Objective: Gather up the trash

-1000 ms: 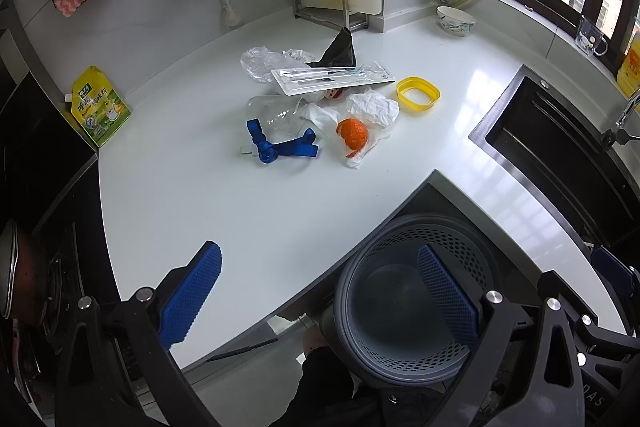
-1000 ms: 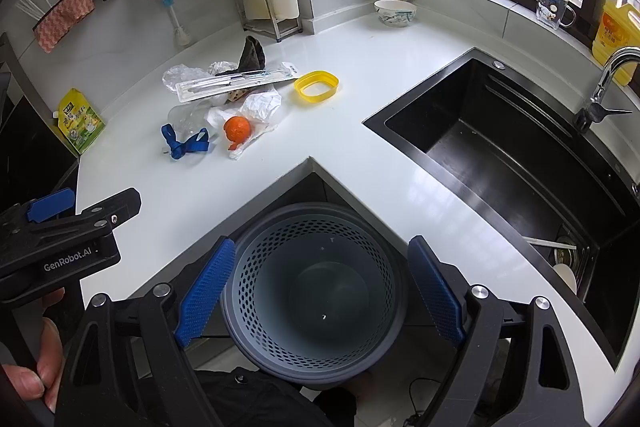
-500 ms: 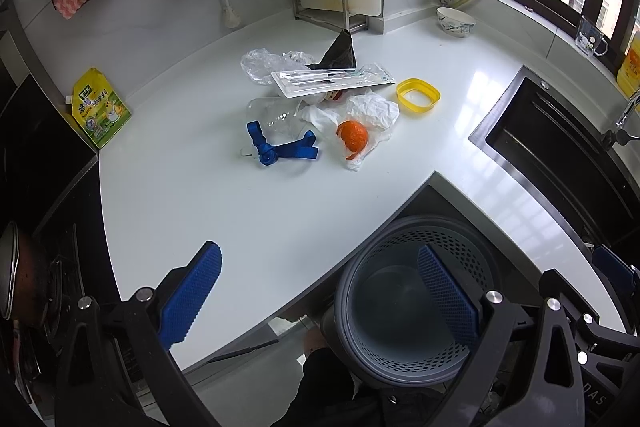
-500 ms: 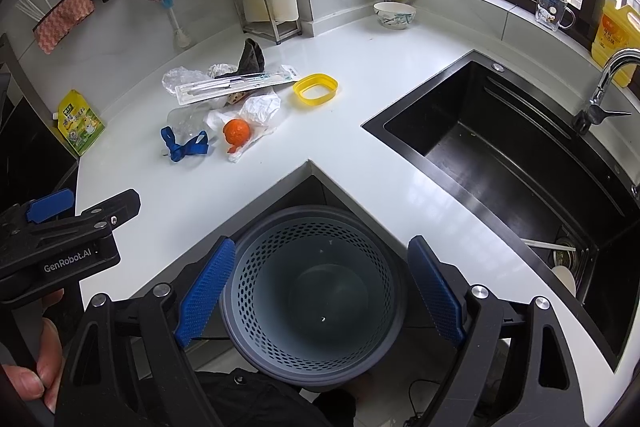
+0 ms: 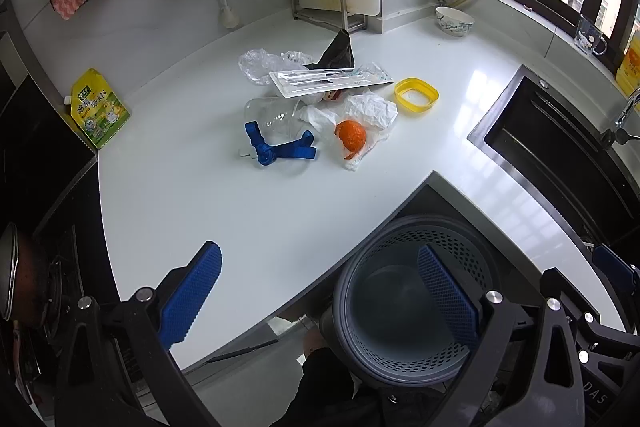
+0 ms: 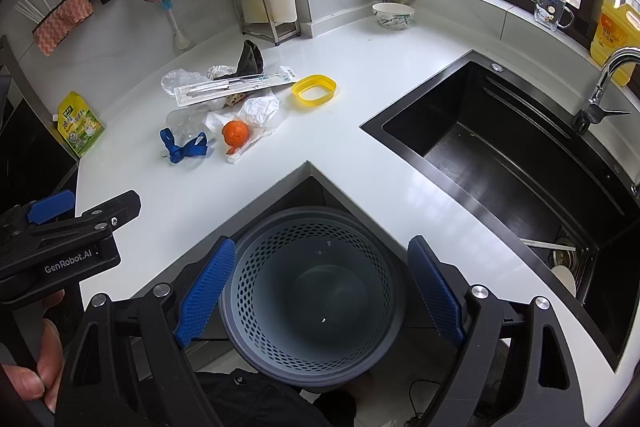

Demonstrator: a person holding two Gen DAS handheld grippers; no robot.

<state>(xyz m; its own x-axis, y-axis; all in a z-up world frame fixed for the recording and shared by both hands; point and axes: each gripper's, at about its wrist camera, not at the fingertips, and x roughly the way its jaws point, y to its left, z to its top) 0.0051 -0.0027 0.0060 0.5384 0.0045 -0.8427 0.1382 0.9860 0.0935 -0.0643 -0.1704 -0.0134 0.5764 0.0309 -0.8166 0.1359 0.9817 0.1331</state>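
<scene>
Bare counter (image 5: 224, 211) before trash pile (image 5: 320, 107), bin (image 6: 312, 291) unobstructed

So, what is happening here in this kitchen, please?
A person holds a claw in each hand above a white counter, about to collect trash. The left claw and right claw are both open and hold nothing. A grey perforated bin, which looks empty, stands below the counter's corner. The trash lies untouched in a pile: a blue strap, an orange peel, crumpled plastic wrap, a long flat package and a yellow ring.
</scene>
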